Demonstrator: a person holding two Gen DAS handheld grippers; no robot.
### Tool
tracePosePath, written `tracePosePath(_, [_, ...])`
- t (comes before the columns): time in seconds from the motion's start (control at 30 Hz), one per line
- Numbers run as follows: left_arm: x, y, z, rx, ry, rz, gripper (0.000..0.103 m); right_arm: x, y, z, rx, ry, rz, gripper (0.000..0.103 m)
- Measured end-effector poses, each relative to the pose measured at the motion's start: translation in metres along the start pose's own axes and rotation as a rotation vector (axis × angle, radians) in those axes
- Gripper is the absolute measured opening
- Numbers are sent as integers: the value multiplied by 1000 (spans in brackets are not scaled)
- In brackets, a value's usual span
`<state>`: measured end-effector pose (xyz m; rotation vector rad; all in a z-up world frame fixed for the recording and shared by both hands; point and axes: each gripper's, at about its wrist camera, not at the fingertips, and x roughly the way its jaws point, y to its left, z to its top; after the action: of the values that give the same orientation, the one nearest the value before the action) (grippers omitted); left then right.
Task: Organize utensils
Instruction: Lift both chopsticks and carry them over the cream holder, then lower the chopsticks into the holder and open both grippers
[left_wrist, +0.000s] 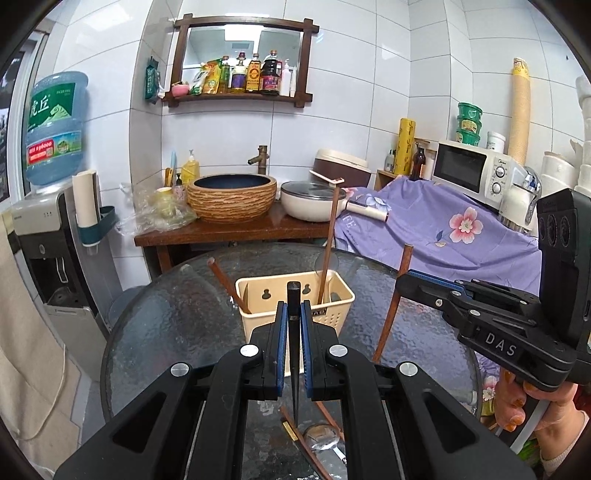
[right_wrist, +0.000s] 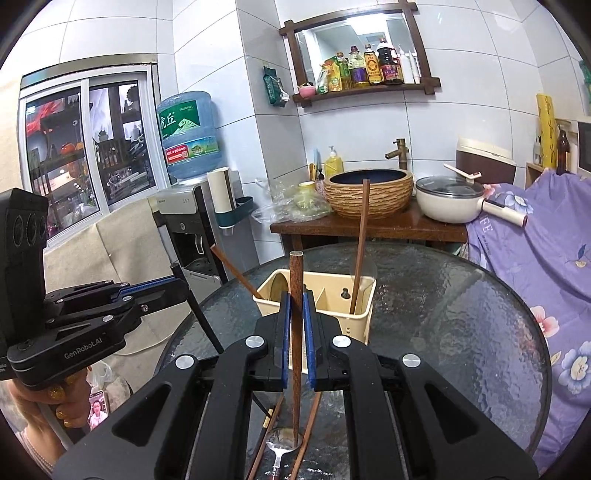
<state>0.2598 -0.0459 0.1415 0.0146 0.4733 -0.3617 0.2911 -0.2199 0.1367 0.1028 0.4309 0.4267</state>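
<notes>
A cream utensil caddy (left_wrist: 334, 306) stands on the round glass table (left_wrist: 166, 332), with two brown chopsticks (left_wrist: 327, 247) leaning in it. My left gripper (left_wrist: 294, 314) is shut on a black chopstick (left_wrist: 294, 295), held upright just before the caddy. My right gripper (right_wrist: 296, 306) is shut on a brown chopstick (right_wrist: 295, 280), held upright near the caddy (right_wrist: 360, 325); it shows at right in the left wrist view (left_wrist: 402, 280). More chopsticks (right_wrist: 310, 424) and a metal spoon (right_wrist: 280, 448) lie on the glass under the grippers.
A wooden counter (left_wrist: 229, 230) behind the table holds a woven basin (left_wrist: 232, 197) and a lidded white pan (left_wrist: 314, 201). A purple flowered cloth (left_wrist: 443, 236) covers the right side, with a microwave (left_wrist: 472, 168). A water dispenser (left_wrist: 44, 236) stands at left.
</notes>
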Motion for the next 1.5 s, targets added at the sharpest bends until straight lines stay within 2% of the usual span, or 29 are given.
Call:
tracePosePath(0.3, [-13,-2,43,-9,-49,-46,7,-4,-3,38,3,-20,0,7])
tracePosePath(0.53, [-23,1,88,-25,-91,-68,7,-13,1,95,-14,-72,-9,8])
tracePosePath(0.73, [-15,11,128,-68,-129,-2,7,-10,3,138,-20,-124,-59,8])
tracePosePath(0.9, [6,18,144,-103,-129,56,7,7,3,159,-25,-150,-105,8])
tracePosePath(1.07, [30,23,142,-116,-136,118,7,36,-4,157,-18,-127,-130,8])
tracePosePath(1.27, [62,32,115,-147,-79,117,7,67,-16,125,2,-66,-144,8])
tracePosePath(1.5, [84,31,85,-133,-19,114,7,91,-24,91,0,-10,-156,8])
